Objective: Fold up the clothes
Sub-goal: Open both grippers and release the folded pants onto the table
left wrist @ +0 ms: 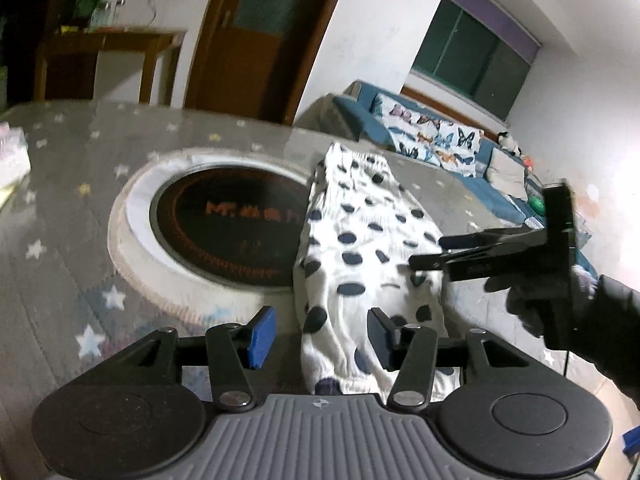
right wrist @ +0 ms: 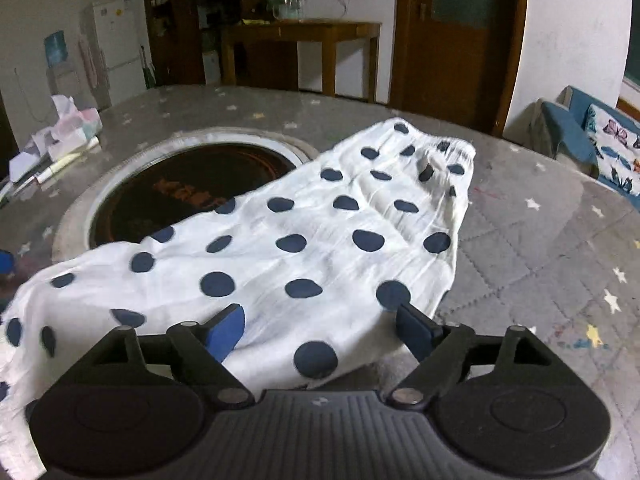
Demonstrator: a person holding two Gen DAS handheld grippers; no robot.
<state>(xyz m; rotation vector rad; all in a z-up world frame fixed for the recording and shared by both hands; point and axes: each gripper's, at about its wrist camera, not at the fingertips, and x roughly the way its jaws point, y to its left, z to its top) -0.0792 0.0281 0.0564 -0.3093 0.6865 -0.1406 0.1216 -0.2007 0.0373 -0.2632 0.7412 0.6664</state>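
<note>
Bare star-patterned bench [right wrist: 540, 240] lies open to the right of the white dotted garment [right wrist: 304, 240], whose left edge overlaps the round black inset [right wrist: 180, 192]. The garment lies flat and wrinkled. Left gripper [left wrist: 320, 338] and right gripper [right wrist: 320, 330] both hold their jaws apart over its near end.

White walls [right wrist: 572, 40], blue sofa [left wrist: 496, 196]

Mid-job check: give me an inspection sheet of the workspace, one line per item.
Surface: round table under a grey star-print cover, round dark cooktop set in its middle.
Job's things: white polka-dot garment lying flat, one edge overlapping the cooktop.
Clutter: tissue pack and papers at the far left edge.
Grippers: left hand-held gripper open over the garment's near end; right hand-held gripper open, low over the fabric.
Cables: nothing seen on the table.
Surroundings: blue sofa, wooden side table, fridge.
</note>
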